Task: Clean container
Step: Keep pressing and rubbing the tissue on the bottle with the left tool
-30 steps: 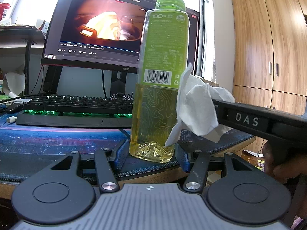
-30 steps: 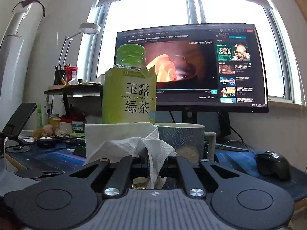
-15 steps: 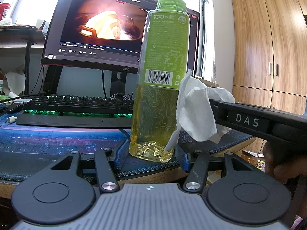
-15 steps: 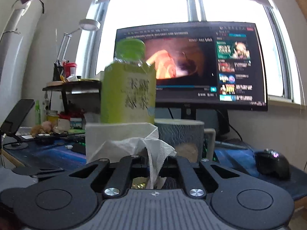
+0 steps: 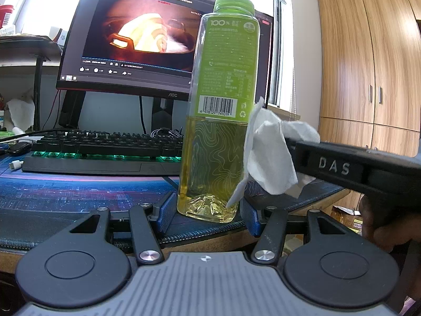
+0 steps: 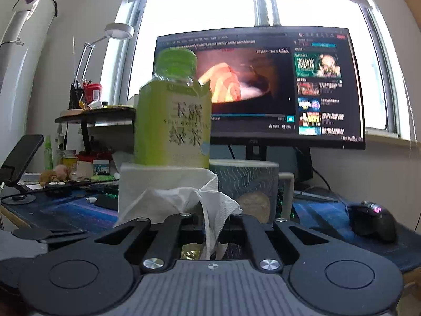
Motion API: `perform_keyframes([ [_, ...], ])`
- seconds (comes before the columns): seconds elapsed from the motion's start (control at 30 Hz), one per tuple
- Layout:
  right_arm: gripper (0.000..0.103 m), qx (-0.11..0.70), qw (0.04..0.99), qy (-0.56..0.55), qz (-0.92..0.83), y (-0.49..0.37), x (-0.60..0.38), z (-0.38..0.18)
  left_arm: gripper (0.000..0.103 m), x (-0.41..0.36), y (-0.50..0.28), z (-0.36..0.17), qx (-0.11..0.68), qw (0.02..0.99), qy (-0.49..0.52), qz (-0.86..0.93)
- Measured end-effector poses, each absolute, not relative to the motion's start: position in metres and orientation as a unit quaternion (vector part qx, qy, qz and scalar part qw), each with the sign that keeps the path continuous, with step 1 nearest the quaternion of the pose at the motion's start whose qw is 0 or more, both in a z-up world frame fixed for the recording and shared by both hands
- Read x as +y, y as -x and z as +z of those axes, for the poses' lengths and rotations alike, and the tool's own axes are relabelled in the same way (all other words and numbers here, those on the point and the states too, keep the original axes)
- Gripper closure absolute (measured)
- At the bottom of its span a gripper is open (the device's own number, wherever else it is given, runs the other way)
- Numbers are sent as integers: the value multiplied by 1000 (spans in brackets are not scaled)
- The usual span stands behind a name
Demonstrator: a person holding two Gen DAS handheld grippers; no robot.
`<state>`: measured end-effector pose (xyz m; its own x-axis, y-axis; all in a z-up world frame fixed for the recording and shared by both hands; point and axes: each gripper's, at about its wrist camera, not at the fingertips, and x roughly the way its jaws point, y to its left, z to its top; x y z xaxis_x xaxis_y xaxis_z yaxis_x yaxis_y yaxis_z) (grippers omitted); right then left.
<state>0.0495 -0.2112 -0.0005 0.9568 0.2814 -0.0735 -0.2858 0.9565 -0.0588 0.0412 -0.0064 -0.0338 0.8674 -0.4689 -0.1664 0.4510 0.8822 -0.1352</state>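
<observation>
Right gripper [image 6: 210,226] pinches tissue [image 5: 268,155] against bottle [image 5: 221,121]; barcode 6978129741019.

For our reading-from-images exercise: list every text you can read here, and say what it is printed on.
"100%": top of the green tea bottle label.
"6 978129 741019": under the bottle's barcode.
"AOC": lower bezel of the monitor.
"DAS": side of the right tongs, which grip a tissue.
Bottle front characters, fine label print, on-screen text: blurred or too small.
</observation>
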Motion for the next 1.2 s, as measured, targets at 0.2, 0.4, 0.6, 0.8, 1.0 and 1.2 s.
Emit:
perform_keyframes([
  [0.2, 94, 23, 988, 38, 146, -47, -211, 2, 45, -7, -42, -33, 98, 965, 45, -238],
  [0.4, 94, 31, 988, 37, 144, -51, -212, -1, 45, -8, -43, -32, 100, 965, 43, -238],
  [0.6, 94, 37, 989, 41, 141, -53, -212, -3, 45, -9, -43, -31, 100, 965, 40, -238],
  [0.8, 94, 25, 988, 44, 144, -47, -209, 2, 45, -8, -44, -31, 101, 965, 41, -238],
  [1.0, 94, 16, 986, 30, 160, -44, -213, 5, 45, -8, -42, -32, 100, 965, 41, -238],
  [1.2, 94, 4, 987, 33, 160, -42, -209, 7, 45, -8, -42, -32, 99, 965, 42, -238],
])
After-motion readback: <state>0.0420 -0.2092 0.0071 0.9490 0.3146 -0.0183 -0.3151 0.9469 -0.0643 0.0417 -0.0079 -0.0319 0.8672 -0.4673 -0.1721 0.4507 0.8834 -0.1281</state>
